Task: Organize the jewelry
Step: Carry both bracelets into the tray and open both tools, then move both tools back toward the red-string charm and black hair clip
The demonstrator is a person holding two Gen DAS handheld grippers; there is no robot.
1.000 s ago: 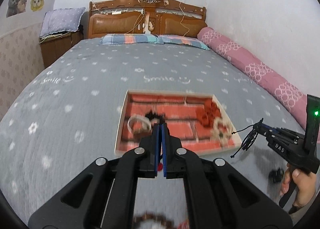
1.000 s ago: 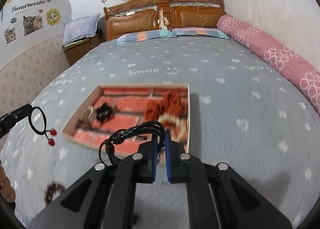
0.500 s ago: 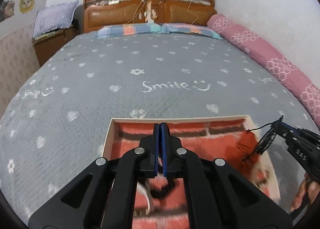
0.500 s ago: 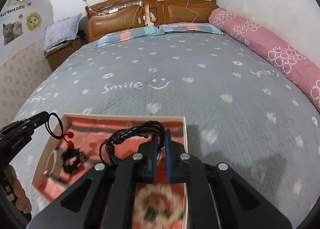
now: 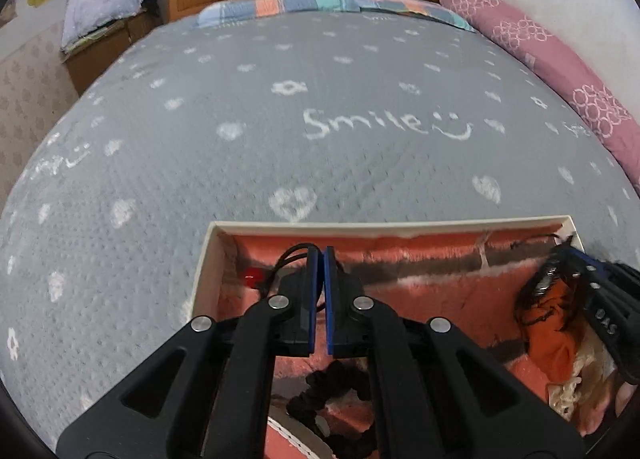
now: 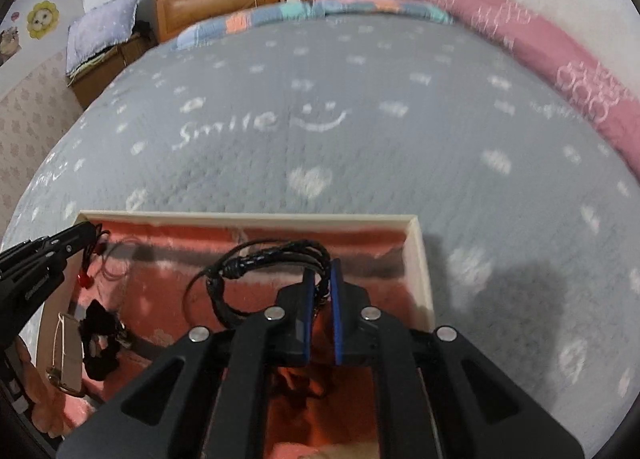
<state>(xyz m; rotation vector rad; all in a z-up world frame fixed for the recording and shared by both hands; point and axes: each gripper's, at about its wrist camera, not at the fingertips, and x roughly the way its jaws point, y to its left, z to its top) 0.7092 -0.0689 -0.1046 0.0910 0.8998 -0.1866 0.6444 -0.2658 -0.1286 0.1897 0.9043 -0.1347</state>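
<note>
The left hand-held gripper (image 5: 318, 255) was clamped on a thin black cord loop (image 5: 289, 255) with small red beads (image 5: 252, 274), holding it over the far left corner of the shallow tray (image 5: 360, 225), which sat on the grey bedspread (image 5: 280, 119). The right hand-held gripper (image 6: 320, 267) was clenched on a braided black cord bracelet (image 6: 276, 253), its coils hanging out to the left above the tray's red lining near the right wall. Already in the tray lay a black scrunchie (image 6: 100, 343), a pale bangle (image 6: 64, 351) and, less clearly because of blur, what looked like an orange fabric piece (image 5: 554, 335).

Both held pieces should handle as very light and limp. The thin loop will sag and swing from any pinch point, so the cord itself is the place to hold it, with the beads left dangling free. The bracelet is slightly stiffer where the strands are bound together, and that wrapped section would give the firmest hold. Neither looks fragile, though loose strands could snag on the pads at release.
</note>
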